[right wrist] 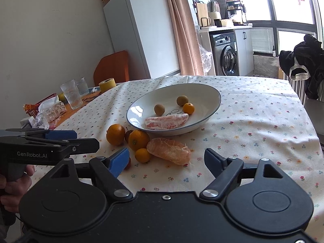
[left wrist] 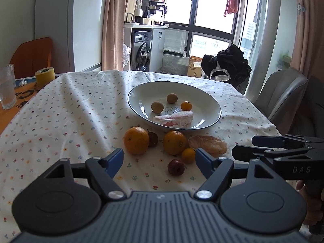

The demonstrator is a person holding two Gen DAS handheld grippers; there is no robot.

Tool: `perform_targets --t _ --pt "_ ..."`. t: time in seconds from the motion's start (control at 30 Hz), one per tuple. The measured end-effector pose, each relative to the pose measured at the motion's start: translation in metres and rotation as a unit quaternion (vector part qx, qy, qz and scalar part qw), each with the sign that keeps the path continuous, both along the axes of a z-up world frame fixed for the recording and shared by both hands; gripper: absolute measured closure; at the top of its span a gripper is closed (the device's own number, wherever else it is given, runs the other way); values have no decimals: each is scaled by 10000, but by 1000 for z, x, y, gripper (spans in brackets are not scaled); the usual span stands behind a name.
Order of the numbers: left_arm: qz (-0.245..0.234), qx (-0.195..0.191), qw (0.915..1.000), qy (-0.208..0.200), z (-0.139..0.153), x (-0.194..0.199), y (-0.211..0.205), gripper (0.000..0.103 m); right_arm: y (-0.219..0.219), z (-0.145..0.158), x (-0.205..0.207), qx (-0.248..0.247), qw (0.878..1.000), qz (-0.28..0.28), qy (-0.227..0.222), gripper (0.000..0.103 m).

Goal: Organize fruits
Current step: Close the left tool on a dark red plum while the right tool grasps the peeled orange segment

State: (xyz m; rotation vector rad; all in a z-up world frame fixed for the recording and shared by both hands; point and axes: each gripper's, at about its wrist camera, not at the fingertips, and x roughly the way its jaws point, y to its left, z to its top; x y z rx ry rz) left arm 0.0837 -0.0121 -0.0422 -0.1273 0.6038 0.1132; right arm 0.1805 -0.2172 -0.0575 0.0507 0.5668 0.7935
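A white plate point(left wrist: 210, 119) point(right wrist: 212, 93) holds two brown longans point(left wrist: 171, 98), a small kumquat point(left wrist: 186, 105) and a peeled pomelo piece point(left wrist: 174, 118) point(right wrist: 166, 121). In front of it on the cloth lie two oranges point(left wrist: 136, 140) point(left wrist: 174, 142), a peeled tangerine point(left wrist: 208, 143) point(right wrist: 169, 150), a kumquat point(left wrist: 188, 155) point(right wrist: 142, 155) and two dark red fruits point(left wrist: 176, 167) point(left wrist: 152, 139). My left gripper point(left wrist: 160, 160) is open, empty, just short of the fruits. My right gripper point(right wrist: 167, 162) is open, empty, just short of the peeled tangerine.
The floral tablecloth point(left wrist: 60, 121) covers the table. A glass point(left wrist: 7, 87), yellow tape roll point(left wrist: 45, 76) and snack packs point(right wrist: 50, 109) stand at the left. A grey chair point(left wrist: 281, 93) is at the right. The right gripper shows in the left view point(left wrist: 283, 147).
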Motion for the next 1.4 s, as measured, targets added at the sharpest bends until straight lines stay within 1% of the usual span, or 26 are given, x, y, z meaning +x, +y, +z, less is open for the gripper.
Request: perform_targets --t 0.23,0.3,0.43,0.53,0.6,0.73,0.8,0.9,1.1,1.17,1.33,1.4 --pt "-176 -43 9997 185 -14 12 -7 39 1 -6 11 0 9999 12 103 24" --pt "-219 -31 9994 254 -18 15 -9 44 2 -8 14 -19 9999 29 128 26" --pt "-277 -107 9989 355 -26 22 -8 50 6 -14 20 -48 9997 70 222 28" --pt "-298 -132 9986 417 -31 28 -9 56 10 -17 24 -116 9996 90 244 28" --pt "-314 -182 9981 489 -34 32 -8 64 12 -19 26 -157 9995 101 244 28" --pt "-322 -250 9975 576 -40 38 -6 73 17 -22 33 -254 9993 121 255 29" --pt "-304 -245 9977 558 -41 39 -5 81 19 -22 36 -294 9991 144 255 29" --pt "-198 -360 9977 543 -39 38 1 81 26 -23 40 -385 9988 208 218 29" --pt "-38 -375 9982 464 -35 36 13 81 41 -27 50 -544 9979 292 196 29" --pt "15 -395 9982 450 -35 35 17 81 45 -28 51 -607 9976 323 119 29" --pt "66 -446 9981 424 -36 33 22 81 52 -27 52 -732 9966 378 9 37" --pt "75 -457 9981 413 -36 32 22 81 55 -27 50 -759 9962 438 -9 42"
